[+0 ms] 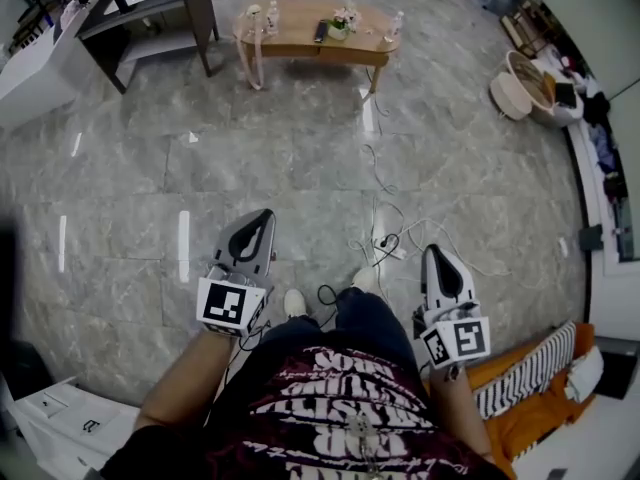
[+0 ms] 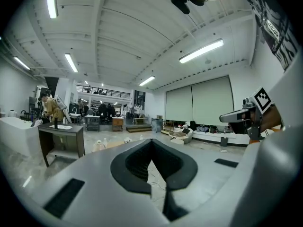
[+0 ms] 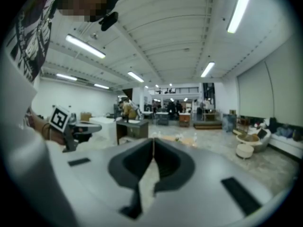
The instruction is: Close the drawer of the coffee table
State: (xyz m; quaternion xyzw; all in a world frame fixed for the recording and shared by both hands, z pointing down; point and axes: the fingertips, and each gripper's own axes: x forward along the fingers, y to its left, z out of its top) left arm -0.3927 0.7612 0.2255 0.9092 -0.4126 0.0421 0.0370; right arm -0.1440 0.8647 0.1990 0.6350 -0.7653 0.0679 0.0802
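Left gripper (image 1: 262,218), right gripper (image 1: 433,253) both pinched together, empty, held out front. Coffee table (image 1: 298,23) far across floor, drawer too small to make out. Approach stage, looks like: needs walking over first, then a push.

No text readable. White block lettering on the person's black-and-maroon printed shirt (image 1: 340,403) is upside down and too distorted to make out.
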